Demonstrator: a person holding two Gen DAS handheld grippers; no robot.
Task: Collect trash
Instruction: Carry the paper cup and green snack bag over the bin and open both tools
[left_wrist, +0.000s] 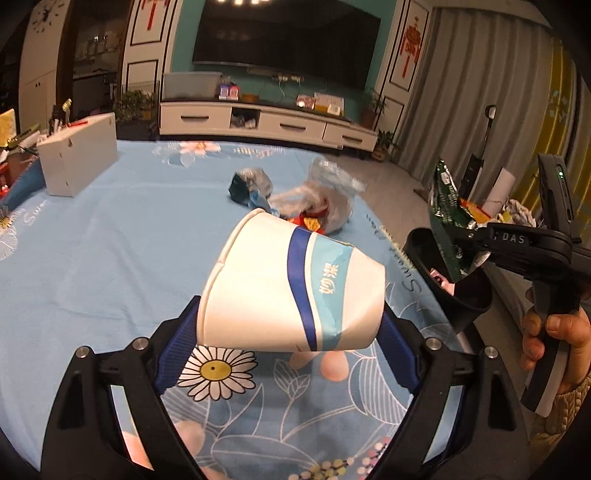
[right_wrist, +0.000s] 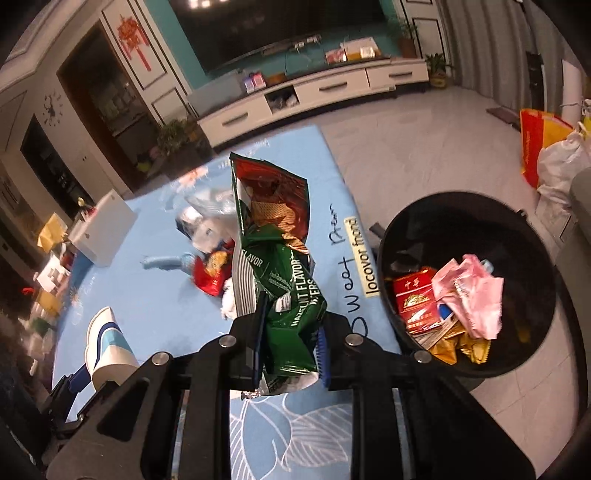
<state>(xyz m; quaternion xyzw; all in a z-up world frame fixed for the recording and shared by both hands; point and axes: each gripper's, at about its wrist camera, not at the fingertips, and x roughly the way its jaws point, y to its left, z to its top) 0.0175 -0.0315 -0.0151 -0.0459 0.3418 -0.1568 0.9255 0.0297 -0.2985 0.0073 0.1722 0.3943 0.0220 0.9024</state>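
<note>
My left gripper (left_wrist: 290, 325) is shut on a white paper cup with a blue band (left_wrist: 288, 288), held tilted above the blue tablecloth (left_wrist: 110, 240); the cup also shows in the right wrist view (right_wrist: 107, 347). My right gripper (right_wrist: 290, 347) is shut on a green wafer wrapper (right_wrist: 280, 258), held upright over the table's right edge; the wrapper also shows in the left wrist view (left_wrist: 448, 210). A black trash bin (right_wrist: 417, 221) stands on the floor to the right, holding a red cigarette pack (right_wrist: 415, 301) and pink plastic (right_wrist: 472, 295). More trash (left_wrist: 314, 199) lies mid-table.
A white box (left_wrist: 79, 155) stands at the table's far left. A dark crumpled bag (left_wrist: 247, 184) lies beside the trash pile. A TV cabinet (left_wrist: 266, 123) runs along the far wall. Bags (right_wrist: 550, 155) sit on the tiled floor beyond the bin.
</note>
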